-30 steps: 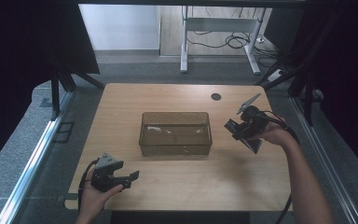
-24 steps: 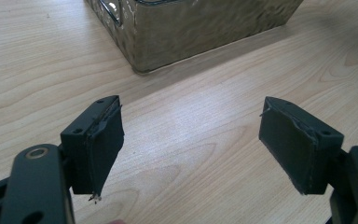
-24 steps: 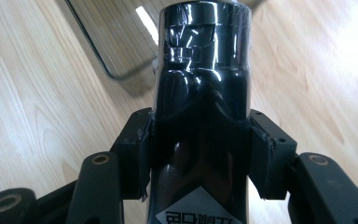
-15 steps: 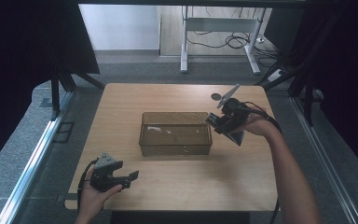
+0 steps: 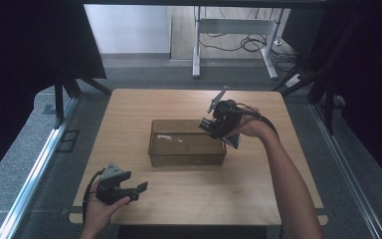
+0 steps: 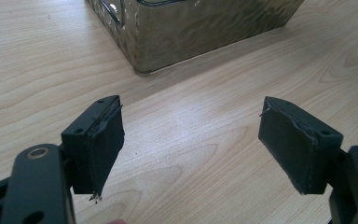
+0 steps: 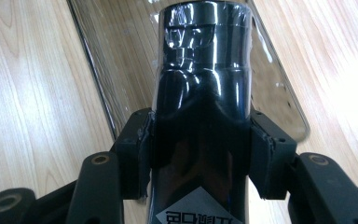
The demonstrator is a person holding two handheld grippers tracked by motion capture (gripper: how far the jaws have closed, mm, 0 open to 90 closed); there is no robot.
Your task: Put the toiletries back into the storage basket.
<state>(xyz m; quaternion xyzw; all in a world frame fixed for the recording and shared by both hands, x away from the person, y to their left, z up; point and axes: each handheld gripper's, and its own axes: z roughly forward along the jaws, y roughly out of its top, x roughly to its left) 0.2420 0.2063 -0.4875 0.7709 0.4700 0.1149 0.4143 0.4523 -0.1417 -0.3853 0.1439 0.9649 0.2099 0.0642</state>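
Glossy black cylinder (image 7: 203, 93) clamped in right gripper (image 7: 200, 154) over ribbed translucent bin (image 5: 188, 143); left gripper (image 6: 191, 140) gapes

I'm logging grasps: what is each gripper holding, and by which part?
The right gripper clamps a shiny black cylinder by its sides, over the clear box. The left gripper holds nothing.

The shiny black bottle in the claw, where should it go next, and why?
Probably a little lower, down into the clear brown box. The right claw is shut on the black bottle, wrapped in clear film, and holds it over the box's right end, above the floor. The box looks empty, so there seems room. The left claw waits open near the table's front edge.
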